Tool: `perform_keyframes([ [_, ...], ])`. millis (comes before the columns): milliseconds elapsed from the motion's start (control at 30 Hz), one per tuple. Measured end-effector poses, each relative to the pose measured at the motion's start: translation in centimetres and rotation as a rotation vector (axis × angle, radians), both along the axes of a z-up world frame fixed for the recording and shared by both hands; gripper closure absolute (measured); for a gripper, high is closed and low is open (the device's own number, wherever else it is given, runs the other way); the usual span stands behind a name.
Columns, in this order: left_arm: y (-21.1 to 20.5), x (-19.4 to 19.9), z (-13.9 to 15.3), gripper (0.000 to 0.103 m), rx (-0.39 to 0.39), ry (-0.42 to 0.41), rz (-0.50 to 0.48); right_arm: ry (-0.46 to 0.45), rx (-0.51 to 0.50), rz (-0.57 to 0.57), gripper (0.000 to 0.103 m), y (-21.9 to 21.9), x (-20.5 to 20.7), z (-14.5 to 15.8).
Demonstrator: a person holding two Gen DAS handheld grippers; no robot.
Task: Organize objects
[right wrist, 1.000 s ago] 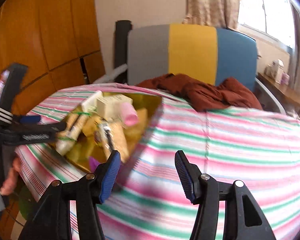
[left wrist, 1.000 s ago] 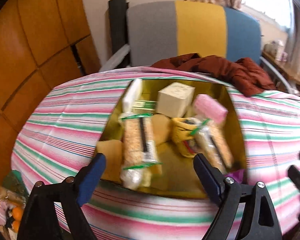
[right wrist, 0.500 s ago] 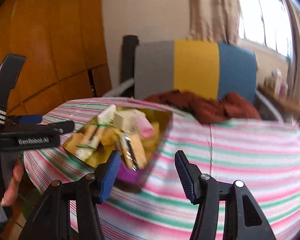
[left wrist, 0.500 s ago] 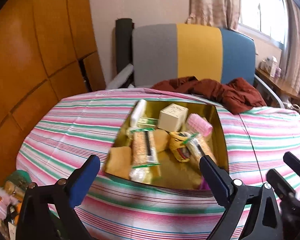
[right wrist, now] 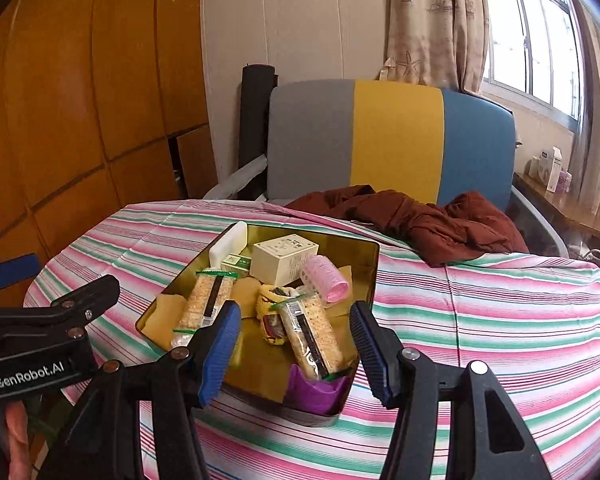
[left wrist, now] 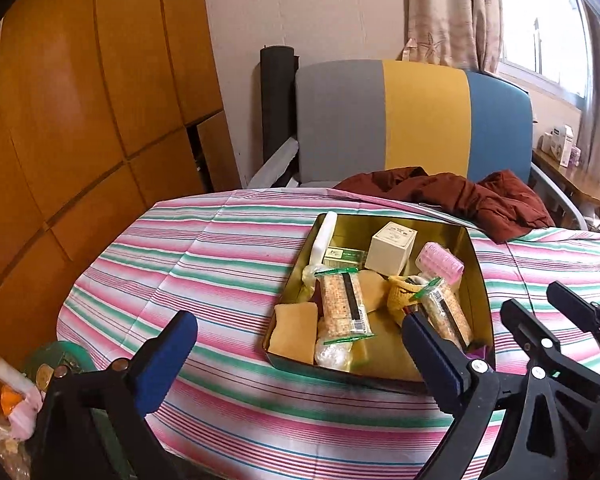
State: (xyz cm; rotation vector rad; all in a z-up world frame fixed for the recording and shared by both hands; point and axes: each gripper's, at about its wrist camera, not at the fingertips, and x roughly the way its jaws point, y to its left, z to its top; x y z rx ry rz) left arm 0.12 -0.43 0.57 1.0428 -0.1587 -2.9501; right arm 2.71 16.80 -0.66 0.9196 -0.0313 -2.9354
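- Left gripper (left wrist: 296, 356) fingers are being held wide apart, gripping nothing
- Right gripper (right wrist: 294, 344) fingers are being held apart before the gold tin (right wrist: 370, 264) on the bench (right wrist: 500, 320)

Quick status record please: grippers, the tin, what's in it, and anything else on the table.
left gripper: open, empty, short of the tin
right gripper: open, empty, above the tin's near end
gold tin: on the striped tablecloth, no lid on it
contents: cream box, pink roller, two cracker packs, purple cup
also on table: brown cloth
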Motion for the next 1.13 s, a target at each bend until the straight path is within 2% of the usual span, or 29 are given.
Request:
perform_keyframes([
  [267, -0.2, -0.4, 0.6, 0.0, 0.054, -0.002, -0.032, -0.011, -0.003, -0.003, 0.045, -0.3, -0.7, -0.3],
  [600, -0.2, -0.7, 1.4, 0.0, 0.012, 0.051, 0.006, -0.02, -0.017, -0.008, 0.045, 0.1, -1.4, -0.6],
  [1000, -0.4, -1.2, 1.5, 0.0, 0.003, 0.047, 0.025, -0.018, -0.026, -0.007, 0.046, 0.2, -1.6, -0.7],
  [1133, -0.5, -1.1, 1.6, 0.0, -0.01, 0.07, 0.037, -0.017, -0.02, -0.006, 0.046, 0.1, -1.7, -0.7],
])
